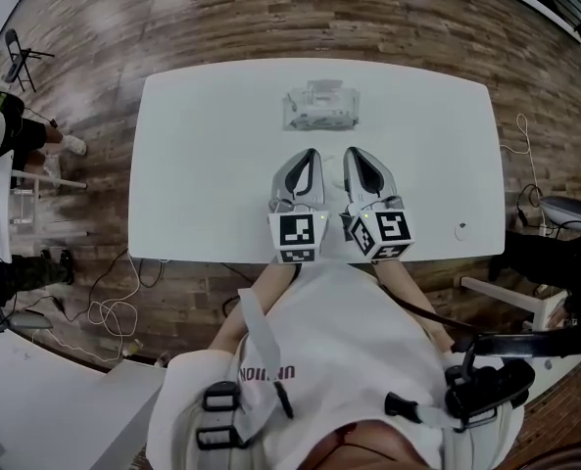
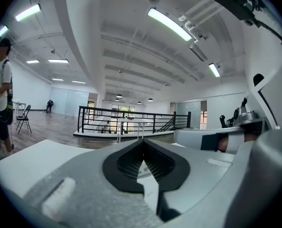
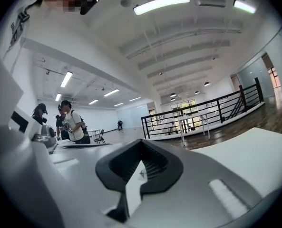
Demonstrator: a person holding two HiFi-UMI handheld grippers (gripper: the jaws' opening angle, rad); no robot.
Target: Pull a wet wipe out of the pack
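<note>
On the left, the left tongs (image 1: 311, 155) hang above the near half of the white surface (image 1: 202, 164), tips aimed away from the person. In the left gripper view their ribbed pads (image 2: 129, 163) meet at the tip with nothing between them, and only the room shows beyond, so they are aimed over the pack, not at it. The wet wipe pack (image 1: 319, 107) lies flat toward the far edge of the surface, about midway across and well apart from both tools. Something pale stands at its top, too small to tell whether it is a lid or a wipe. The right tongs (image 1: 353, 155) sit just beside the left ones, also pressed together and empty, with their pads (image 3: 155, 164) touching at the tip. Judged from this, the pull has not begun and the step in hand is the approach. To do it well, both tools would need to tip downward and travel forward to the pack, and the jaws must part before they arrive. One pair would best press on the body of the pack, clear of the opening, so the light pack does not lift or slide. The other would pinch only the top fold of a wipe and draw it steadily upward, not sideways. Far right, a small round item (image 1: 460, 229) lies out of the way.
</note>
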